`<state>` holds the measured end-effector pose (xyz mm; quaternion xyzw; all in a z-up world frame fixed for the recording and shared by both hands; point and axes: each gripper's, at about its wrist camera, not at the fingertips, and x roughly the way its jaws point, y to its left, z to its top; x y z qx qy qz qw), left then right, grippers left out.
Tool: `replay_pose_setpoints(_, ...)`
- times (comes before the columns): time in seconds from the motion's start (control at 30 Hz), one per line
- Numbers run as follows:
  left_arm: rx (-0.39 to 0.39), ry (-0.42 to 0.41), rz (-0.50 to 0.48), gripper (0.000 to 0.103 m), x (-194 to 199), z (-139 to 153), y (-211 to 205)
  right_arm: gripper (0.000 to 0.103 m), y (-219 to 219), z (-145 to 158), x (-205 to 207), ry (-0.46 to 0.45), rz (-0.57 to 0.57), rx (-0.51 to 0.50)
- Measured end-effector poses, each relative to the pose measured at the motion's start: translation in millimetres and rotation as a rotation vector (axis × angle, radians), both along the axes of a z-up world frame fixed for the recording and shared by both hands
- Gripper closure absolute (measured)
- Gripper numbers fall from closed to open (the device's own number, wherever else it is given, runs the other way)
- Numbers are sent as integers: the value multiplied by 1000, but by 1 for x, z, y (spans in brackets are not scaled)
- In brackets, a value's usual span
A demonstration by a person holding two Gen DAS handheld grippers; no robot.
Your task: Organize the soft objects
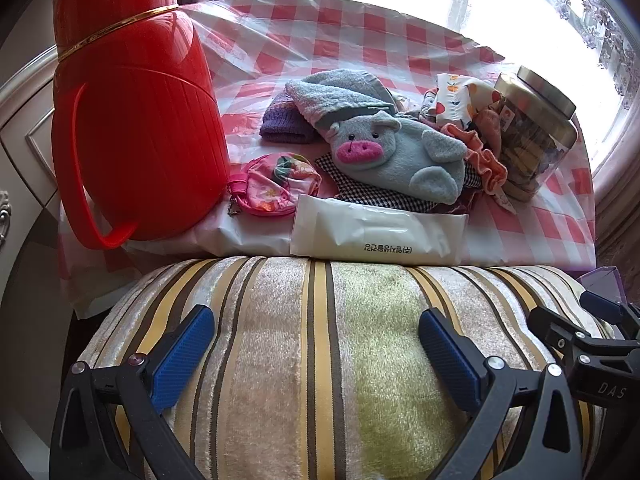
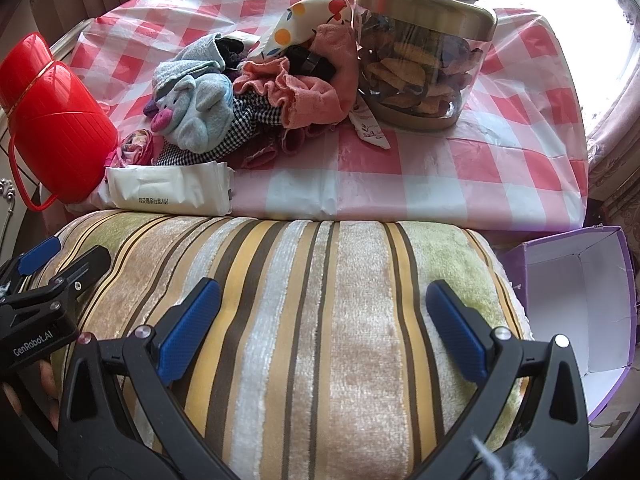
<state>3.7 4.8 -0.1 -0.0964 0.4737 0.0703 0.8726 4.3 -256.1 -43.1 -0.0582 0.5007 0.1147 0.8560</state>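
From the left wrist view, the left gripper (image 1: 316,330) hangs with its blue pads spread as wide as they go and nothing between them, over a striped velvet cushion (image 1: 320,360) that fills the lower half. Beyond the cushion lies the counter (image 1: 360,32), covered in a red-checked plastic cloth. The pile of soft things (image 1: 384,136) sits at 12 o'clock from the gripper: a grey plush pig (image 1: 396,152) on top, a grey towel (image 1: 336,92) behind it, a purple cloth (image 1: 282,122) at its left, and a peach frilled cloth (image 1: 486,160) at its right. A white wipes packet (image 1: 376,234) lies across the counter's near edge, between the cushion and the pile. A floral pouch (image 1: 276,184) rests just beside a tall red thermos (image 1: 136,120) at 10 o'clock. A lidded jar (image 1: 536,132) stands at 2 o'clock, touching the pile. The right gripper (image 1: 592,332) shows at 3 o'clock.

From the right wrist view, the right gripper (image 2: 324,320) is likewise fully spread and empty over the cushion (image 2: 300,320). The pile (image 2: 256,100) sits at 11 o'clock, the wipes packet (image 2: 172,194) in front of it, and the jar (image 2: 420,60) at 1 o'clock. An open purple box (image 2: 580,300) stands at 3 o'clock, beside the cushion.
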Motion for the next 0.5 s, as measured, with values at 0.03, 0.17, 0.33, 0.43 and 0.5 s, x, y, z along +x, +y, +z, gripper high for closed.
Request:
replay_pose_setpoints(0.03,-1,0,0,0,0,0,1,0,1,1,0,0,0,0)
replay_pose_setpoints(0.17,-2,0,-1,0,1,0,2,0,3,1,-1,1,0,0)
replay_pose_setpoints(0.33,2,0,0,0,0,-1,-1,0,2,1,-1,0,0,0)
replay_pose_setpoints(0.43,2,-1,0,0,0,-1,0,0,2,1,0,0,0,0)
replay_pose_setpoints(0.5,3,-1,1,0,0,-1,-1,0,2,1,0,0,0,0)
